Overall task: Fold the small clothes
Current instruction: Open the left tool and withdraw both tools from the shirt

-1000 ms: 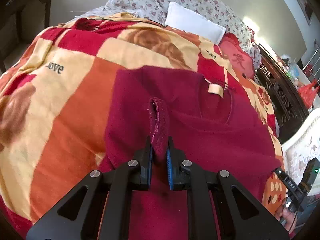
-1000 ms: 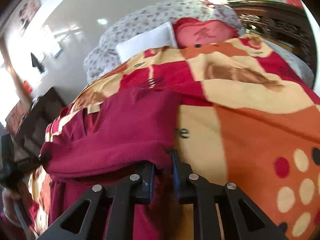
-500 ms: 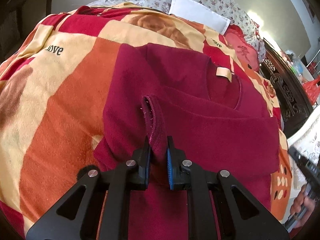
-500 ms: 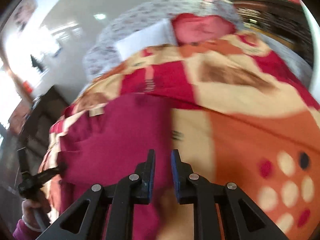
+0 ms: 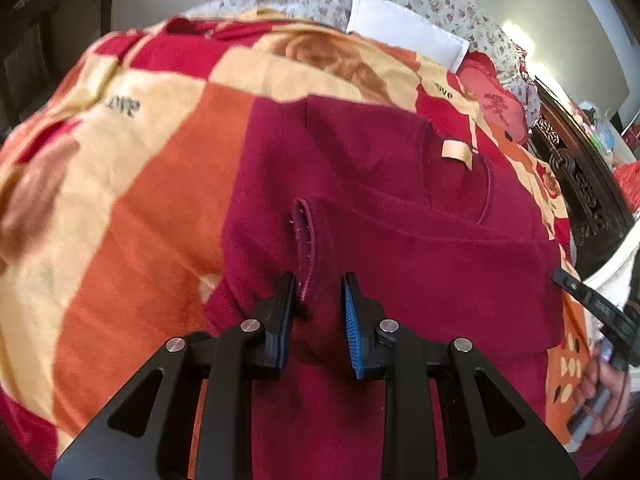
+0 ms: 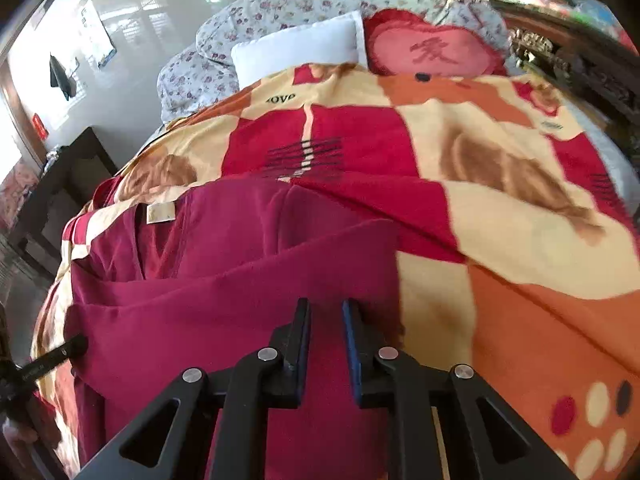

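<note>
A dark red top [image 5: 400, 248] lies spread on the patterned blanket [image 5: 152, 200], its tan neck label [image 5: 456, 152] facing up. One sleeve is folded across the body, and its cuff [image 5: 306, 240] ends between the jaws of my left gripper [image 5: 319, 280]. Those jaws are opening, and the blue right pad stands clear of the cloth. In the right wrist view the top [image 6: 224, 320] lies under my right gripper [image 6: 327, 304]. Its jaws are parting slightly with a narrow gap and nothing between them. The right gripper's fingertip [image 5: 592, 304] shows at the top's right edge.
The blanket [image 6: 520, 240] covers a bed. Floral bedding [image 6: 304, 4], a white pillow [image 6: 296, 48] and a red cushion [image 6: 432, 52] lie at its head. A carved dark headboard [image 5: 580, 184] stands on the right and a dark side table [image 6: 60, 184] on the left. A hand [image 5: 604, 384] holds the right gripper.
My left jaws have parted from the sleeve cuff. The right gripper let go of the folded cloth, which now lies flat, and shifted sideways over it.
</note>
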`<action>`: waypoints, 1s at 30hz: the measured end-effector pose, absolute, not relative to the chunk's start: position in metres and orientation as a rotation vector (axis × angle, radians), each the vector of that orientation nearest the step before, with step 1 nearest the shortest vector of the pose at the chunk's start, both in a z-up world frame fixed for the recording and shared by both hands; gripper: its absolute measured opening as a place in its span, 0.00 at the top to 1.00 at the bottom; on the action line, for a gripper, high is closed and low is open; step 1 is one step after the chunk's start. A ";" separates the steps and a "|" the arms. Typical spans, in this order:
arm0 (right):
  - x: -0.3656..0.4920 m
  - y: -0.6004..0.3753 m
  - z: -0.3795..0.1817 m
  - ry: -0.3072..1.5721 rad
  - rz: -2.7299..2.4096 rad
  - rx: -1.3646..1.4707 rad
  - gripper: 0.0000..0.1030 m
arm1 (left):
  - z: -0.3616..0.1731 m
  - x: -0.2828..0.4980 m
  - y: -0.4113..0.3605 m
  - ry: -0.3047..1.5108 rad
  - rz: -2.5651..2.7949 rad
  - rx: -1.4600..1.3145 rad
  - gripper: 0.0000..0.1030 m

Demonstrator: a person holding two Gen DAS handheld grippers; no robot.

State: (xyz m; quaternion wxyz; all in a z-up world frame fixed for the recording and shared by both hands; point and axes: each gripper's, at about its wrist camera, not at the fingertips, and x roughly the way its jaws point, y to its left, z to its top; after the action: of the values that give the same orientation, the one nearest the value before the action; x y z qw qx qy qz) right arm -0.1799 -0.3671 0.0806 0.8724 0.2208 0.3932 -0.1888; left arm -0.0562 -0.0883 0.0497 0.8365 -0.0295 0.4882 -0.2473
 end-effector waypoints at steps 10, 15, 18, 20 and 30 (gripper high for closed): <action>-0.202 -0.337 0.049 0.924 -0.415 0.350 0.70 | 0.033 -0.050 -0.102 1.033 -0.462 0.034 0.74; -0.207 -0.335 0.064 0.912 -0.410 0.369 0.70 | 0.036 -0.052 -0.103 1.024 -0.455 0.045 0.73; -0.213 -0.330 0.075 0.886 -0.400 0.377 0.70 | 0.037 -0.052 -0.102 1.029 -0.457 0.038 0.73; -0.215 -0.330 0.075 0.876 -0.413 0.386 0.69 | 0.037 -0.053 -0.102 1.028 -0.457 0.039 0.73; -0.224 -0.340 0.064 0.903 -0.448 0.448 0.66 | 0.048 -0.067 -0.094 1.030 -0.459 0.063 0.73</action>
State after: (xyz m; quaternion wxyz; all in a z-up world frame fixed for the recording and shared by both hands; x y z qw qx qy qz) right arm -0.2245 -0.3402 0.0644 0.8517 0.2128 0.4288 -0.2130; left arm -0.0670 -0.0944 0.0478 0.8448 0.0301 0.4879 -0.2175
